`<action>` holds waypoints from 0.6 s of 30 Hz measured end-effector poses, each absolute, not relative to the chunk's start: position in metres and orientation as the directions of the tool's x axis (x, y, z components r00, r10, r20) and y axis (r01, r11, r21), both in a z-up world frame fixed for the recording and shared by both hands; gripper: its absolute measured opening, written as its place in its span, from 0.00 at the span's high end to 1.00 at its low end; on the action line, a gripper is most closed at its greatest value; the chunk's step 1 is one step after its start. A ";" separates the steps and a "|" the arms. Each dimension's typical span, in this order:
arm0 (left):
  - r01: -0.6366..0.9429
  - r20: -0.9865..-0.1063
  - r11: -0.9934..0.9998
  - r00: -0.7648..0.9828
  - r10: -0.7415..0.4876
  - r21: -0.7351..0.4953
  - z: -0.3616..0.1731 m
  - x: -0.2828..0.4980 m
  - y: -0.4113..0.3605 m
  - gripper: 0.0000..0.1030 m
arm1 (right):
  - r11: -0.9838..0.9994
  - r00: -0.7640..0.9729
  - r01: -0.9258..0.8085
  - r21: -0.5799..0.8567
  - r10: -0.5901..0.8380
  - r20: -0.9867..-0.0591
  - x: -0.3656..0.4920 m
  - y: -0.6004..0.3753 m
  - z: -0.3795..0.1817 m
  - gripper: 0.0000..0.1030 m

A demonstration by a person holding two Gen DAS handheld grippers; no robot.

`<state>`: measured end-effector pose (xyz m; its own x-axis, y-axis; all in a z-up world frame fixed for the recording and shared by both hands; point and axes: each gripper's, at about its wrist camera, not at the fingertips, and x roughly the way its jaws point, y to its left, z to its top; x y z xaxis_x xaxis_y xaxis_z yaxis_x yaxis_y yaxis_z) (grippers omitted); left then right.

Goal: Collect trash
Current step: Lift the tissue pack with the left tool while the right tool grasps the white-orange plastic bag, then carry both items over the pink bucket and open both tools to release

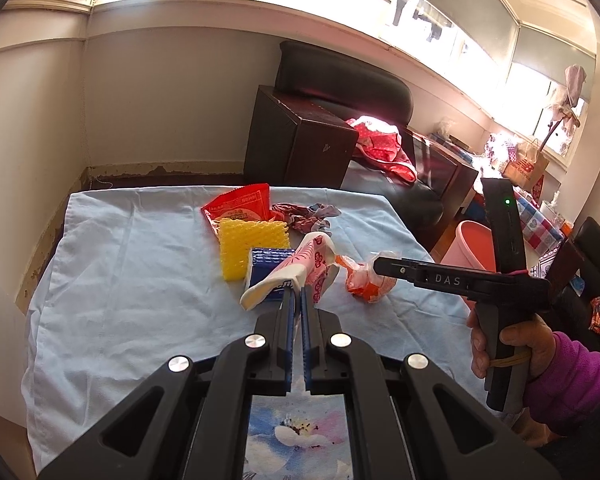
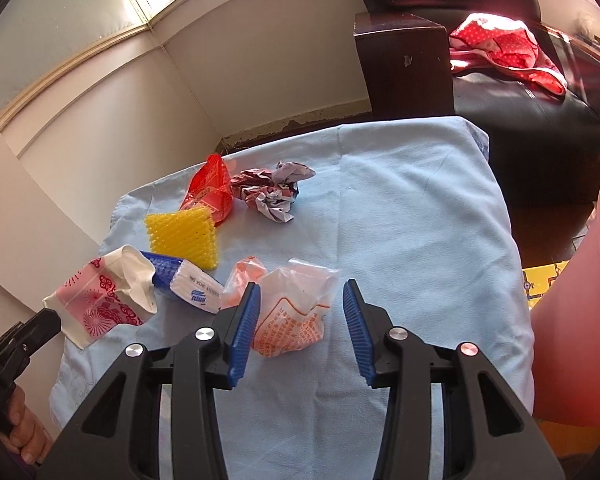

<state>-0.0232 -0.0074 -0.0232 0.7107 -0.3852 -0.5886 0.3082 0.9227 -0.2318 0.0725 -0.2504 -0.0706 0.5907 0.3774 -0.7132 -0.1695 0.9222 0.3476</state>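
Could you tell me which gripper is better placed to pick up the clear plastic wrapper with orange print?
The right gripper: its jaws stand open on either side of the clear plastic wrapper with orange print. The left gripper is already shut on the pink-and-white patterned paper bag.

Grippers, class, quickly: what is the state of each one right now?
Left gripper: shut on the pink-and-white wrapper.
Right gripper: open, holding nothing, jaws either side of the orange-printed plastic bag.
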 end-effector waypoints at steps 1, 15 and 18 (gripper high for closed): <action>0.310 -0.587 0.922 0.711 -0.387 -0.231 -0.023 -0.024 -0.008 0.97 | 0.930 0.598 -0.176 0.323 0.362 -0.715 0.069 -0.248 -0.069 0.71; 0.370 -0.540 0.905 0.728 -0.424 -0.211 -0.002 -0.032 -0.039 0.97 | 0.963 0.756 -0.160 0.219 0.262 -0.599 0.005 -0.266 -0.016 0.90; 0.402 -0.524 0.894 0.728 -0.443 -0.197 0.005 -0.032 -0.057 0.97 | 0.974 0.793 -0.125 0.189 0.212 -0.572 -0.009 -0.280 -0.003 0.90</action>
<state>-0.0320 -0.0571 0.0051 0.7276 -0.4430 -0.5238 0.4025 0.8940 -0.1970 -0.0094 -0.2796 -0.0034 0.7927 0.2121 -0.5716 -0.1247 0.9741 0.1885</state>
